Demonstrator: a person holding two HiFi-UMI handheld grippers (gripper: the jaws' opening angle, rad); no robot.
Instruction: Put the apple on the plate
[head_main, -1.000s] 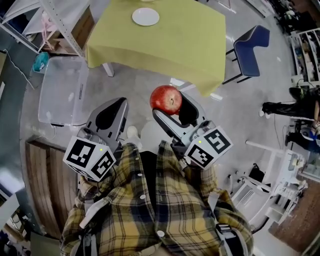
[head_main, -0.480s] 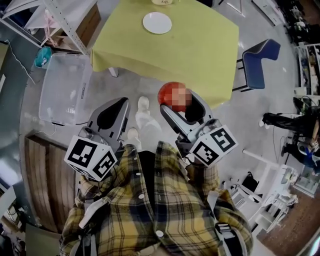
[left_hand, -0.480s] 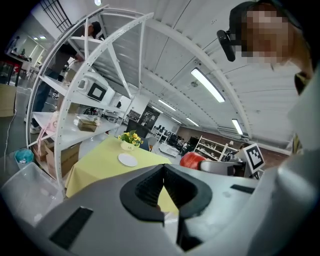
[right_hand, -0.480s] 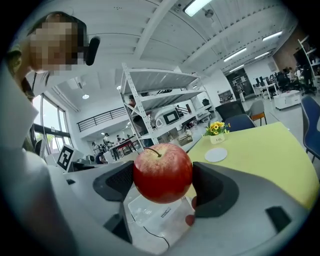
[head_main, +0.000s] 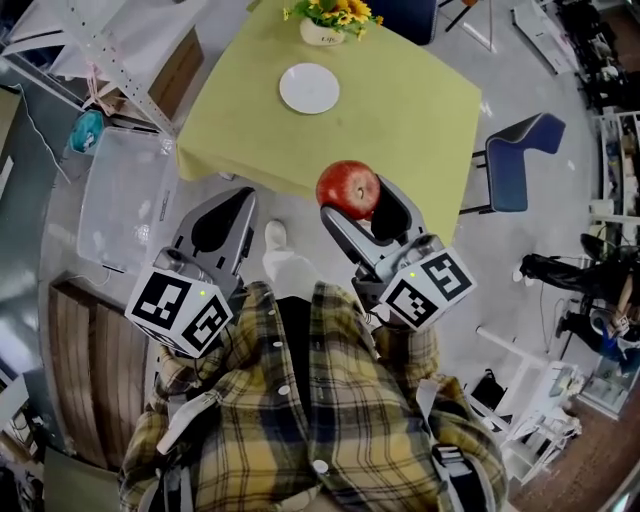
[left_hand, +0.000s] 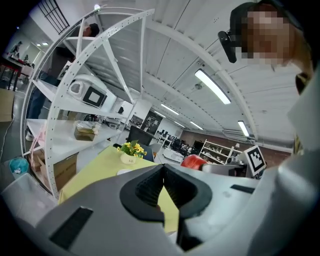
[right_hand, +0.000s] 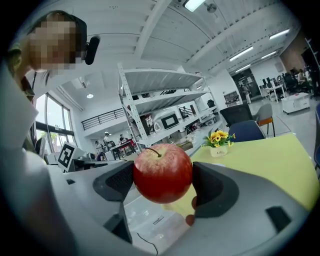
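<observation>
A red apple (head_main: 348, 188) (right_hand: 162, 173) is clamped between the jaws of my right gripper (head_main: 352, 203) (right_hand: 162, 182), held in the air just short of the near edge of the yellow-green table (head_main: 400, 110). The white plate (head_main: 309, 88) lies on the far part of that table, in front of a pot of yellow flowers (head_main: 330, 18). My left gripper (head_main: 222, 215) (left_hand: 161, 187) hangs to the left of the right one, shut with nothing in it. In the left gripper view the apple (left_hand: 192, 161) shows at the right.
A clear plastic bin (head_main: 120, 200) stands on the floor left of the table, by a white metal rack (head_main: 110, 50). A blue chair (head_main: 515, 160) stands at the table's right side. White shoes (head_main: 275, 236) show on the floor below the grippers.
The table, plate and flowers have drawn nearer in the head view as I walk toward them. The apple stays held in the right gripper, the left one unchanged.
</observation>
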